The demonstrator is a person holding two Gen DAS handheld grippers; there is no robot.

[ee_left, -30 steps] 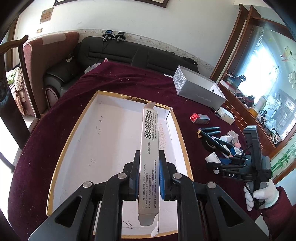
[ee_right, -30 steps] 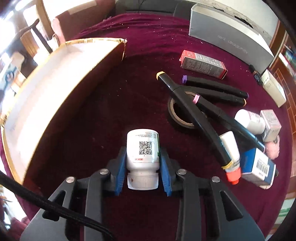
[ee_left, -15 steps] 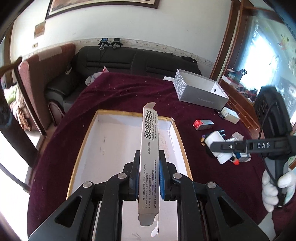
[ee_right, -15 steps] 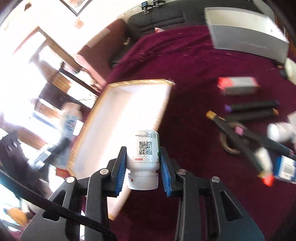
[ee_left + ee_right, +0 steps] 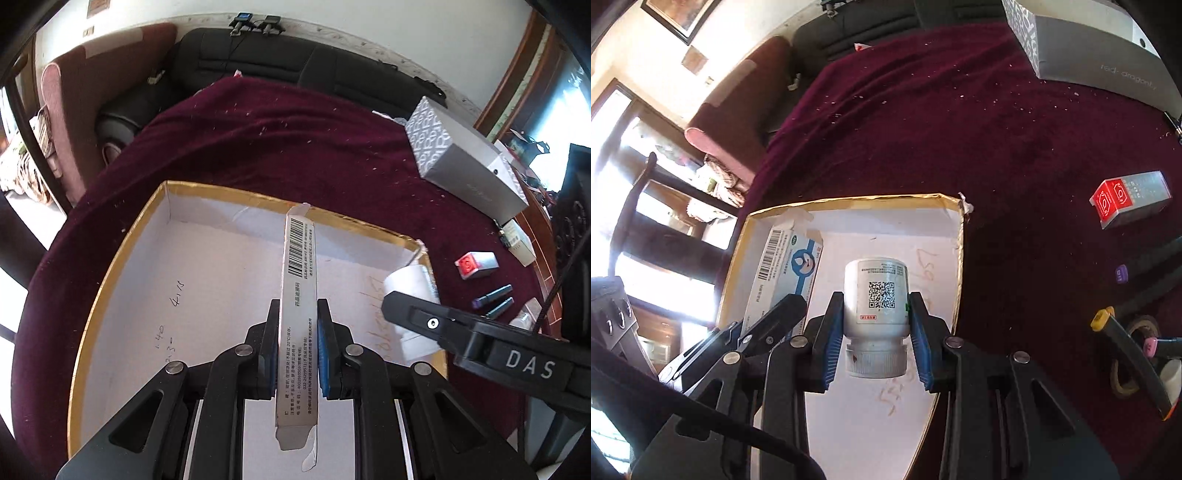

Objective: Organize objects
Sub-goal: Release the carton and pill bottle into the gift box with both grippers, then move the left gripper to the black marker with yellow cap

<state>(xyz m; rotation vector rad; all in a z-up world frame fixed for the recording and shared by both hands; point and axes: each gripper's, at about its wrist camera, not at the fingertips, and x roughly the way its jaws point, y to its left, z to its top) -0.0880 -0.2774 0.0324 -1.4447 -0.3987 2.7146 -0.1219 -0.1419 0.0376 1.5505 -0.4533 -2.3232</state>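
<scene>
My left gripper (image 5: 298,347) is shut on a long thin carton with a barcode (image 5: 298,295) and holds it over the shallow gold-rimmed white box (image 5: 110,273). My right gripper (image 5: 876,325) is shut on a white pill bottle (image 5: 876,295), cap toward the camera, over the right part of the same box (image 5: 849,201). In the left wrist view the bottle (image 5: 406,284) and the right gripper (image 5: 406,314) hang over the box's right side. In the right wrist view the carton (image 5: 786,273) and the left gripper show at the left.
On the maroon cloth right of the box lie a red-and-grey small carton (image 5: 1130,199), several black markers (image 5: 1126,350), a tape roll (image 5: 1134,354) and a large grey box (image 5: 465,162). A black sofa (image 5: 295,66) stands behind the table.
My right gripper has carried the bottle left from the pile of items to above the box's right side. My left gripper still holds the carton over the box.
</scene>
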